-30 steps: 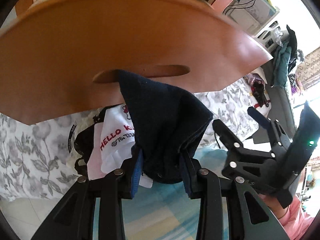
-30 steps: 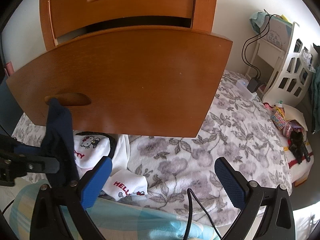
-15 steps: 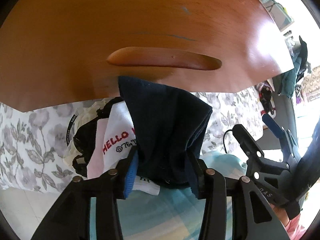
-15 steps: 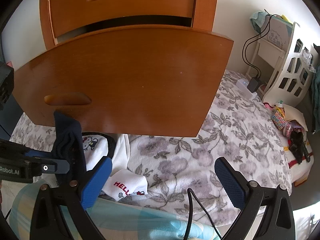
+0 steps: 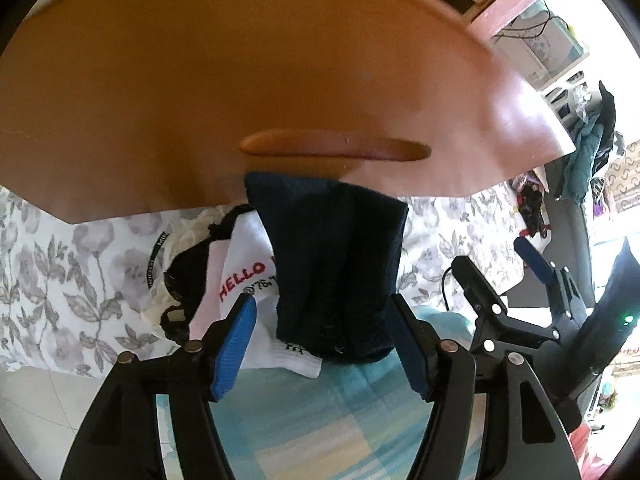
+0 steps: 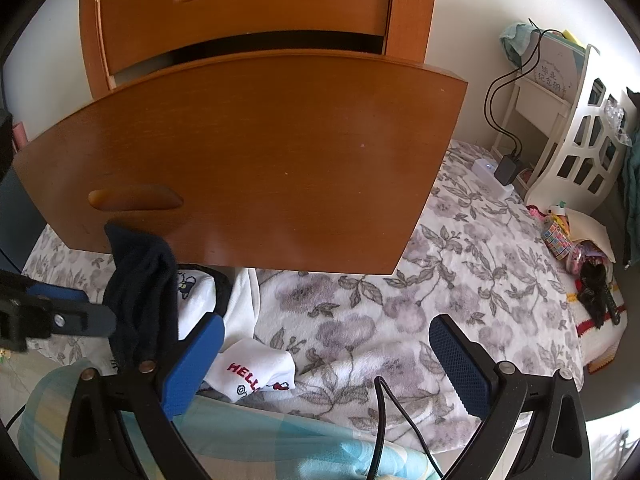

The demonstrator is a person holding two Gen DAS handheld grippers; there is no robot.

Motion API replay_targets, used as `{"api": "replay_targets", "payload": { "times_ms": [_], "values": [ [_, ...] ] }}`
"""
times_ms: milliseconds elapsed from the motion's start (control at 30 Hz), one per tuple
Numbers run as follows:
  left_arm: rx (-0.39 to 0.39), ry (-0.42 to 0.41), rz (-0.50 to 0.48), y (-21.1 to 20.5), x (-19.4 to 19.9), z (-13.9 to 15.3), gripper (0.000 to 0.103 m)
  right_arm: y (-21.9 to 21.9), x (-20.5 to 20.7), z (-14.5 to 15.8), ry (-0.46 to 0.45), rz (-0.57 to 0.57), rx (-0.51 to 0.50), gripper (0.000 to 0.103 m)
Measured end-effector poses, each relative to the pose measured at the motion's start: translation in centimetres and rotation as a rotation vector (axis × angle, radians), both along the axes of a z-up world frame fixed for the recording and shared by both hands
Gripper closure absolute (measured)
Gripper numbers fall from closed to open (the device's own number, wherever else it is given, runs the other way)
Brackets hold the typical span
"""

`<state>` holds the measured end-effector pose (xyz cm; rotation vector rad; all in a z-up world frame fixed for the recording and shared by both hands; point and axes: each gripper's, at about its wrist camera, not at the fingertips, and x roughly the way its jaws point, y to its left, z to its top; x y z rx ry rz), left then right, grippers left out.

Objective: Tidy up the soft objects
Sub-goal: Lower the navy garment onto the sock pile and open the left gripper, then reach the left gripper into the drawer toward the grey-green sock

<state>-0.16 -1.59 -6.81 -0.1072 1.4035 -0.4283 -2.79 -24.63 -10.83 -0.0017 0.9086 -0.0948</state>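
The navy sock [image 5: 336, 264] stands between the opening left tongs [image 5: 320, 344], touching its right pad.

Floral bedspread [image 6: 400, 312]; white Hello Kitty socks [image 6: 256, 372] and dark garment [image 5: 188, 276] on it

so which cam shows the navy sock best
The left wrist view: the navy sock fills the centre, between the opening jaws of the left hand-held gripper. The right wrist view shows it only side-on at the left edge.
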Motion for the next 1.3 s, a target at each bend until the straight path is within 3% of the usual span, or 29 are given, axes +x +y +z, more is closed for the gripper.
{"api": "replay_targets", "payload": {
  "times_ms": [333,467,633,733,833,1133,1300],
  "values": [
    [0.027,-0.065,0.079,2.0,0.3,2.0,0.033,0.0,0.0,0.0,-0.002,-0.001,-0.002,0.000],
    [0.050,-0.076,0.089,1.9,0.3,1.8,0.019,0.0,-0.1,0.0,-0.005,-0.003,-0.005,0.000],
    [0.064,-0.097,0.098,2.1,0.2,1.6,0.019,0.0,-0.1,0.0,-0.005,-0.003,-0.005,0.000],
    [0.079,-0.116,0.093,2.2,0.1,1.8,0.008,0.0,-0.1,0.0,-0.005,-0.002,-0.006,0.000],
    [0.058,-0.125,0.085,2.3,-0.1,2.4,0.008,0.0,-0.1,0.0,-0.004,-0.002,-0.006,0.000],
    [0.026,-0.167,0.036,2.4,-0.3,5.3,0.008,0.1,0.0,-0.1,-0.003,-0.002,-0.004,0.000],
    [-0.010,-0.237,-0.006,2.7,-0.4,8.7,0.008,0.2,-0.1,-0.1,-0.007,-0.006,-0.001,0.000]
  ]
}}
